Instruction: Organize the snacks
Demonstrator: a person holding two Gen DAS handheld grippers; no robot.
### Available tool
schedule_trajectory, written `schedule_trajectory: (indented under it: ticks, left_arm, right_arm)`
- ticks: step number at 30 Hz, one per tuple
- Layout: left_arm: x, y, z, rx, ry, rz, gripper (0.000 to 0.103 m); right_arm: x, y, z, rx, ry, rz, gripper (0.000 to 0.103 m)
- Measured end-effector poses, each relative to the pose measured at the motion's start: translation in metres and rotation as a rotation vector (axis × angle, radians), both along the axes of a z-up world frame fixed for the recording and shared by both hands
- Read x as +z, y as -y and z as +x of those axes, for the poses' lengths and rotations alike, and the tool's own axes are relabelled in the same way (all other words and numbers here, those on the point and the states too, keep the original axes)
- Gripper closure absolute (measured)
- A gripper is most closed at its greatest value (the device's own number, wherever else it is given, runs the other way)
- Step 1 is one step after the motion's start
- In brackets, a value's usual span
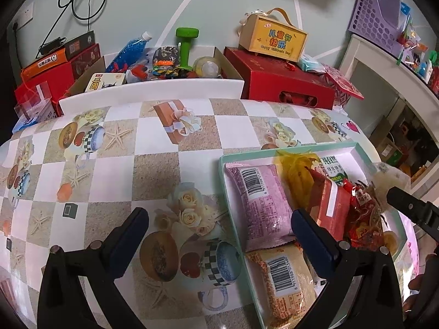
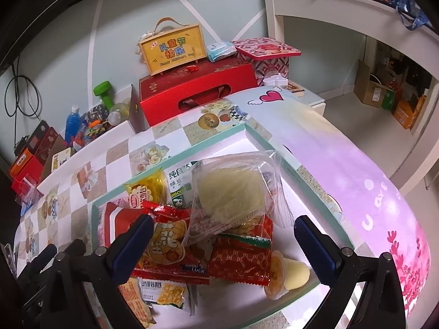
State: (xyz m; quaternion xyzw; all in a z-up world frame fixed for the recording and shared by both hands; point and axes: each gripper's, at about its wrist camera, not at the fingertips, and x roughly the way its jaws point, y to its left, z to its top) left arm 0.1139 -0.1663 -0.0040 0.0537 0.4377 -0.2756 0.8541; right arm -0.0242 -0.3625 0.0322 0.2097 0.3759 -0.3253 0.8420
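Left claw (image 1: 219,219): jaws spread wide and gripping nothing, hovering over the tablecloth (image 1: 153,161) and the tray's (image 1: 222,181) left edge.
Pink pack (image 1: 260,203): flat in the tray, barcode up, beside the left claw's right finger (image 1: 315,238).
Tan pack (image 1: 288,279): just below the pink one.
Right claw (image 2: 223,233): jaws wide apart, empty, above the snack pile.
Clear bag (image 2: 233,192): on top of the red packets (image 2: 238,257).
Jelly cup (image 2: 285,274): on its side, near the tray's corner.
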Motion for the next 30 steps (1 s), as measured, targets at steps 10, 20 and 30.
schedule_trajectory:
  ticks: [10, 20, 30]
  left_arm:
    - [0.003, -0.011, -0.003, 0.033, 0.017, 0.028, 0.0]
    - [0.006, -0.02, -0.02, 0.047, 0.023, -0.03, 0.0]
    - [-0.004, -0.018, -0.023, 0.067, 0.023, 0.038, 0.0]
  right_arm:
    - [-0.001, -0.002, -0.007, -0.037, -0.023, -0.011, 0.0]
    - [0.004, -0.012, -0.019, -0.016, -0.016, -0.029, 0.0]
    - [-0.001, 0.008, -0.036, -0.075, -0.019, -0.011, 0.0]
